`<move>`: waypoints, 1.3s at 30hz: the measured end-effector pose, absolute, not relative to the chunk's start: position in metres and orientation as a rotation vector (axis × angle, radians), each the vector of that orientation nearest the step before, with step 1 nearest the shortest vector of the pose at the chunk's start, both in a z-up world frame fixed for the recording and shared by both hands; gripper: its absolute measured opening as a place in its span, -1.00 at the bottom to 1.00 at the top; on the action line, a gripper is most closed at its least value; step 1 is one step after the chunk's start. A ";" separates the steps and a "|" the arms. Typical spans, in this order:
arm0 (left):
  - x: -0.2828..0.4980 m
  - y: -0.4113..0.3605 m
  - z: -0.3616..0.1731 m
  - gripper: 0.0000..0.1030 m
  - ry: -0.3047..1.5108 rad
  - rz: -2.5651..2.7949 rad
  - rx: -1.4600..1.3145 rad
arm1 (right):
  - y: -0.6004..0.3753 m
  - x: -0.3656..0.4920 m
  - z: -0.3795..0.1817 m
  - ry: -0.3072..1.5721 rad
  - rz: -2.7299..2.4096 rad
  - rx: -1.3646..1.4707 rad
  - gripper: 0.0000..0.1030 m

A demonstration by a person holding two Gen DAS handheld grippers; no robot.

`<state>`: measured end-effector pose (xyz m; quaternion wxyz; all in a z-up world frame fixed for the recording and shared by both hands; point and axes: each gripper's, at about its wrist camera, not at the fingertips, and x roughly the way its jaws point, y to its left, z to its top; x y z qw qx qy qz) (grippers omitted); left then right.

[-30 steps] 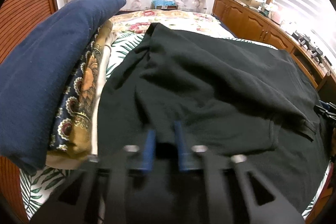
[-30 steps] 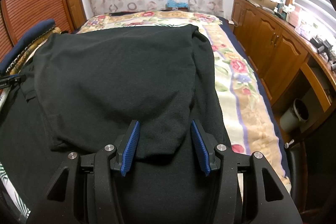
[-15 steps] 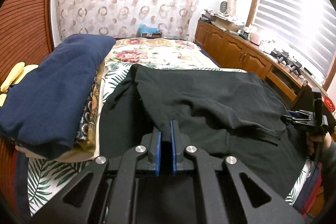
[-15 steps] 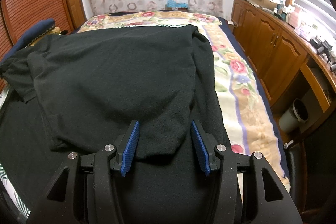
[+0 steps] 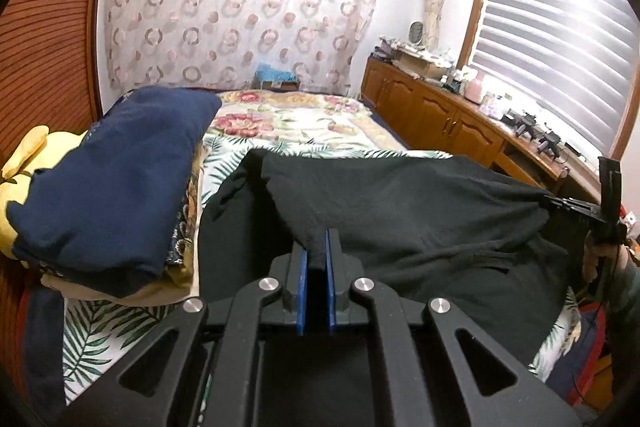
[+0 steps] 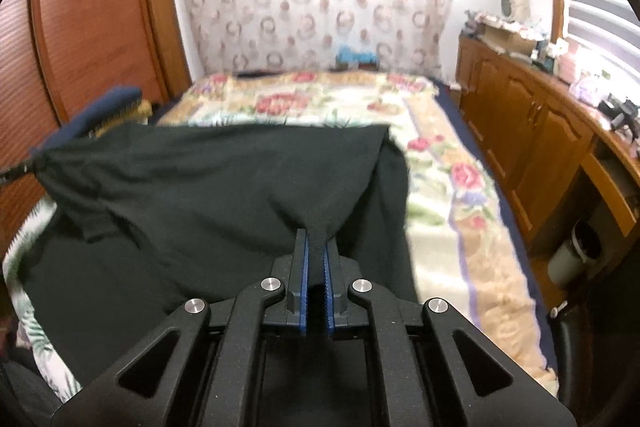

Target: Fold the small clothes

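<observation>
A black garment hangs stretched above the bed, its near edge lifted at both corners. My left gripper is shut on the garment's left corner, the cloth pinched between the blue pads. My right gripper is shut on the right corner, with a peak of cloth drawn into its jaws. In the left wrist view the right gripper shows at the far right, a hand under it. The garment's lower layer still lies on the bed.
A stack of folded clothes topped by a navy piece lies on the left of the floral bedspread. A yellow plush sits beside it. Wooden cabinets run along the right wall, with a bin below.
My right gripper has shut on the garment's corner and lifted it. My left gripper, holding its corner, has risen too, so the near edge now hangs above the bed.
</observation>
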<state>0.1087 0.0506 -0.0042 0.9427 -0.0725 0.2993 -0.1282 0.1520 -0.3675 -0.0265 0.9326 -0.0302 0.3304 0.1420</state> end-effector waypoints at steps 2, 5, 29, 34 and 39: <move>0.099 0.054 0.002 -0.92 0.598 -0.268 -0.147 | -0.373 0.145 -0.016 0.655 0.290 -0.060 -0.94; 0.081 0.060 0.008 -0.92 0.586 -0.281 -0.149 | -0.379 0.132 -0.002 0.640 0.292 -0.060 -0.94; 0.020 0.062 -0.051 -0.91 0.740 -0.238 -0.139 | -0.384 0.054 -0.030 0.760 0.308 -0.085 -0.94; 0.021 0.059 -0.053 -0.90 0.747 -0.231 -0.125 | -0.383 0.056 -0.046 0.793 0.282 -0.096 -0.93; 0.020 0.056 -0.058 -0.90 0.765 -0.218 -0.108 | -0.383 0.053 -0.052 0.807 0.277 -0.106 -0.92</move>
